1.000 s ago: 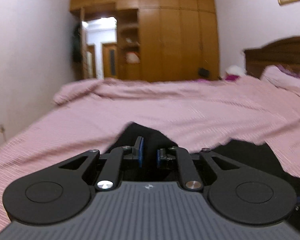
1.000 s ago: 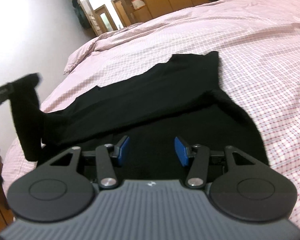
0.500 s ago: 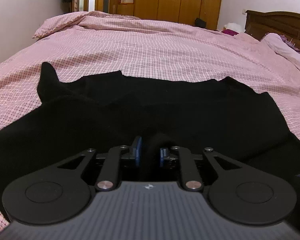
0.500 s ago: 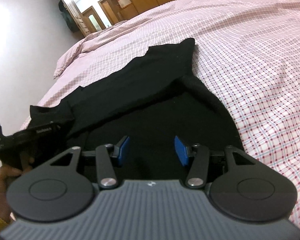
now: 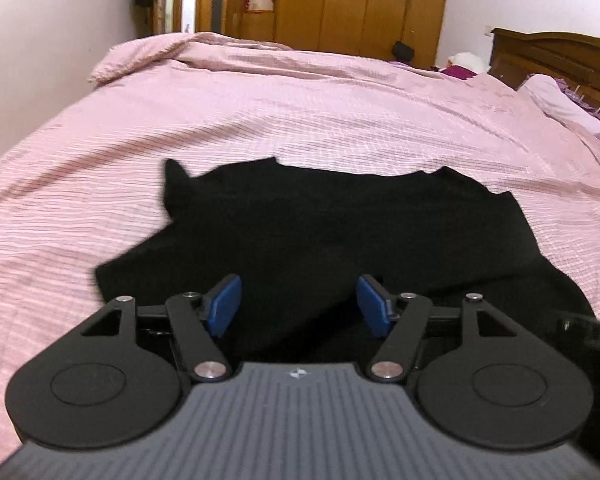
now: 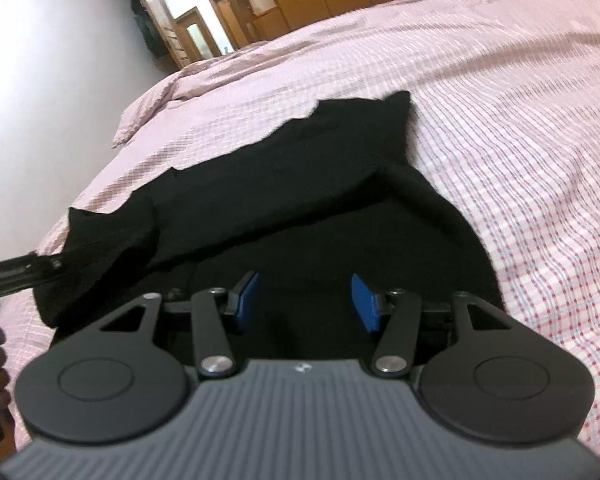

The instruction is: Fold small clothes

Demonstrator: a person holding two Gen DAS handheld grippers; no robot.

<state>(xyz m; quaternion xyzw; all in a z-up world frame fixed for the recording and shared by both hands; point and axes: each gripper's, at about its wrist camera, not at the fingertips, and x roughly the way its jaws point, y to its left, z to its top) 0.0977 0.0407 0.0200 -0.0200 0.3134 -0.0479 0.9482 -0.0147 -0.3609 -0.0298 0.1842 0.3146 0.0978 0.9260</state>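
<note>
A black garment (image 5: 340, 232) lies spread on the pink checked bed cover (image 5: 300, 112), with one part folded over on itself. My left gripper (image 5: 298, 306) is open and empty just above the garment's near edge. My right gripper (image 6: 306, 302) is open and empty over the garment (image 6: 300, 200) near its front edge. The left gripper's body (image 6: 16, 274) shows at the left edge of the right wrist view, beside the garment's left corner. A dark tip of the right gripper (image 5: 592, 334) shows at the right edge of the left wrist view.
The bed cover (image 6: 500, 100) stretches far back and to both sides. A wooden wardrobe (image 5: 360, 4) and a doorway (image 5: 208, 4) stand beyond the bed. A wooden headboard (image 5: 560, 60) and a pillow (image 5: 556, 100) are at the right. A white wall (image 5: 40, 40) runs along the left.
My left gripper has opened and let go of the black fabric it held, and the fabric now lies folded over on the garment. My right gripper stayed open and shifted slightly.
</note>
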